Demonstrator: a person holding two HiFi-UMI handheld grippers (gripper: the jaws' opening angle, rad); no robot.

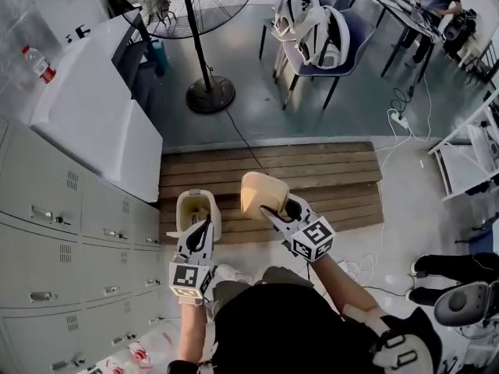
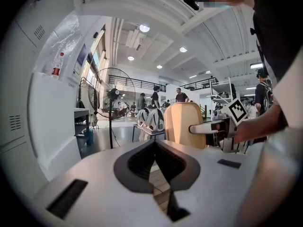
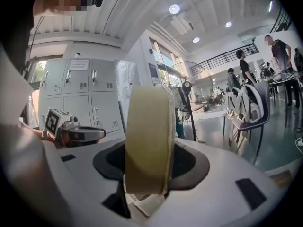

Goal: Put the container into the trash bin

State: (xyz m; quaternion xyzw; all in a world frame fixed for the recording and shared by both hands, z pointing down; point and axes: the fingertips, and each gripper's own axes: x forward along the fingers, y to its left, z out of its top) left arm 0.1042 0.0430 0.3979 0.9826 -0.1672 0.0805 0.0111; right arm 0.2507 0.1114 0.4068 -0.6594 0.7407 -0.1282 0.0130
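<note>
Lockers (image 1: 54,232) ran down the left. The wooden platform (image 1: 327,170) lay on the floor ahead, with the fan (image 1: 209,93) behind it and a chair (image 1: 355,33) to the fan's right. The container (image 1: 261,193) sat in the right claw (image 1: 274,210) (over the platform), just right of the trash bin (image 1: 184,205) beneath the left claw (image 1: 204,226).

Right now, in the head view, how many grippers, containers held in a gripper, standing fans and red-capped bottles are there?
grippers: 2, left gripper and right gripper
held container: 1
standing fan: 1
red-capped bottle: 1
Total: 5
</note>
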